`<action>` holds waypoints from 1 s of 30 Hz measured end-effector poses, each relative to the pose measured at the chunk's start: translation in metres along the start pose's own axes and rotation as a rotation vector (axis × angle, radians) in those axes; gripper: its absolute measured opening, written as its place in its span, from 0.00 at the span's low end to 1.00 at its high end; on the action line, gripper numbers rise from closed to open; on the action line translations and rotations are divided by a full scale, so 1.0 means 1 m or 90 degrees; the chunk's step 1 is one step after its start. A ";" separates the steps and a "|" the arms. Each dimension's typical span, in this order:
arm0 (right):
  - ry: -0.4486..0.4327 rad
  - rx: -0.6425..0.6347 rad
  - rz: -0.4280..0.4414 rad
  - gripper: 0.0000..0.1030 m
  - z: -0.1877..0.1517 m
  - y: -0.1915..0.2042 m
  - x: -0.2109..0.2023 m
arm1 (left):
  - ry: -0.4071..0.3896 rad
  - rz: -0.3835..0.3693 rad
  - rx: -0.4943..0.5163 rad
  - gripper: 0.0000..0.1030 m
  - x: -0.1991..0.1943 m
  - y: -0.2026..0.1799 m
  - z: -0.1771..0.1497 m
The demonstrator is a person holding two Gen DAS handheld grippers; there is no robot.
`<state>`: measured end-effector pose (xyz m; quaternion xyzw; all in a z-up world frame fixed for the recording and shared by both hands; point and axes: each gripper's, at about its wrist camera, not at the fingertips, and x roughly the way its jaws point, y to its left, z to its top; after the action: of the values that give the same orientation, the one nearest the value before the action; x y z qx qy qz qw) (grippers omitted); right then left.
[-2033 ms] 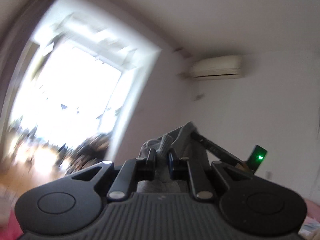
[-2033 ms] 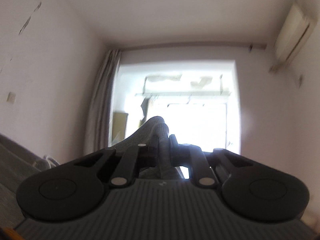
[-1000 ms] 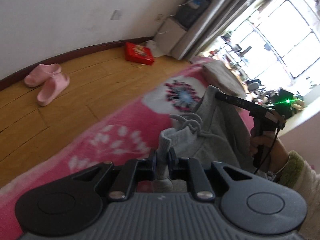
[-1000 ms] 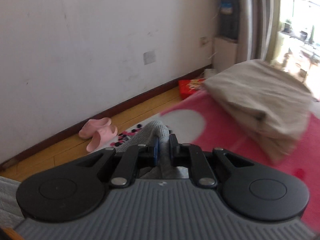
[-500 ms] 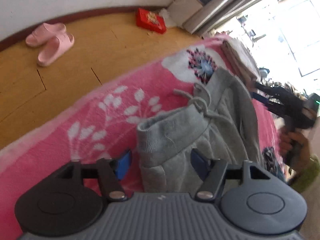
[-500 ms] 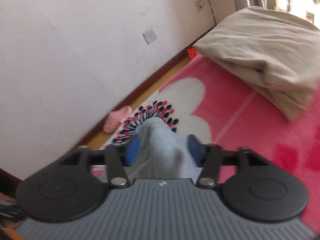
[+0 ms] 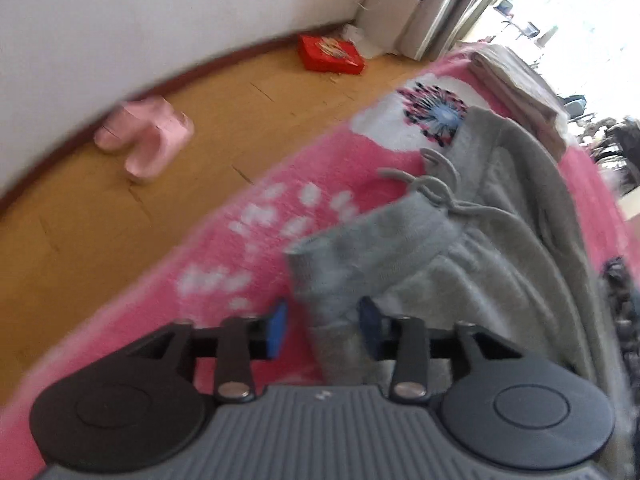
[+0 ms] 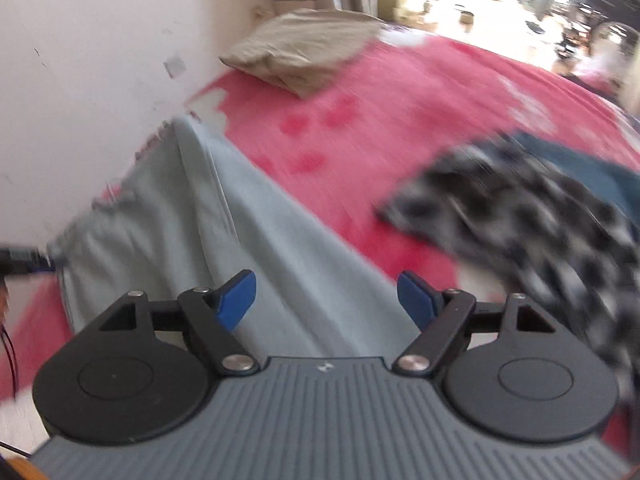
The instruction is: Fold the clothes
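Observation:
Grey sweatpants [image 7: 472, 236] with a drawstring lie spread on a pink flowered blanket [image 7: 280, 200]. In the left wrist view my left gripper [image 7: 322, 326] is open, its blue pads either side of the waistband corner without pinching it. In the right wrist view the same grey sweatpants [image 8: 224, 224] stretch away from my right gripper [image 8: 326, 294], which is wide open just above the cloth. At that view's left edge a dark gripper tip [image 8: 20, 260] shows beside the waistband.
A black-and-white patterned garment [image 8: 532, 216] and a teal one [image 8: 580, 164] lie on the pink blanket [image 8: 400, 100] to the right. A folded beige cover [image 8: 304, 48] sits at its far end. Pink slippers [image 7: 148, 136] and a red box [image 7: 330, 54] lie on the wooden floor.
Both grippers held the sweatpants up in the air, lowered them onto the blanket, then opened and let go. The right jaws have since spread wider and that camera has swung right.

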<state>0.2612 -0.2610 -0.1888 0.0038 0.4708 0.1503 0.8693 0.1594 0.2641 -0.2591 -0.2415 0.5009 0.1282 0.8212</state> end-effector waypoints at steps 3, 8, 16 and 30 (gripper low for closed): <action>0.011 -0.001 -0.020 0.75 -0.047 -0.002 -0.022 | -0.018 0.028 0.026 0.52 -0.015 -0.008 -0.002; 0.037 -0.032 -0.060 0.73 -0.095 0.002 -0.027 | -0.043 0.019 0.095 0.54 -0.040 -0.044 -0.002; 0.080 -0.140 -0.142 0.13 -0.126 -0.002 -0.008 | 0.007 -0.076 0.214 0.54 -0.004 -0.154 -0.011; -0.100 -0.025 -0.194 0.05 -0.063 -0.079 -0.060 | 0.067 -0.149 0.214 0.54 0.092 -0.290 0.022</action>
<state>0.1992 -0.3612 -0.1867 -0.0727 0.3938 0.0247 0.9160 0.3499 0.0255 -0.2539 -0.1642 0.5262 -0.0660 0.8318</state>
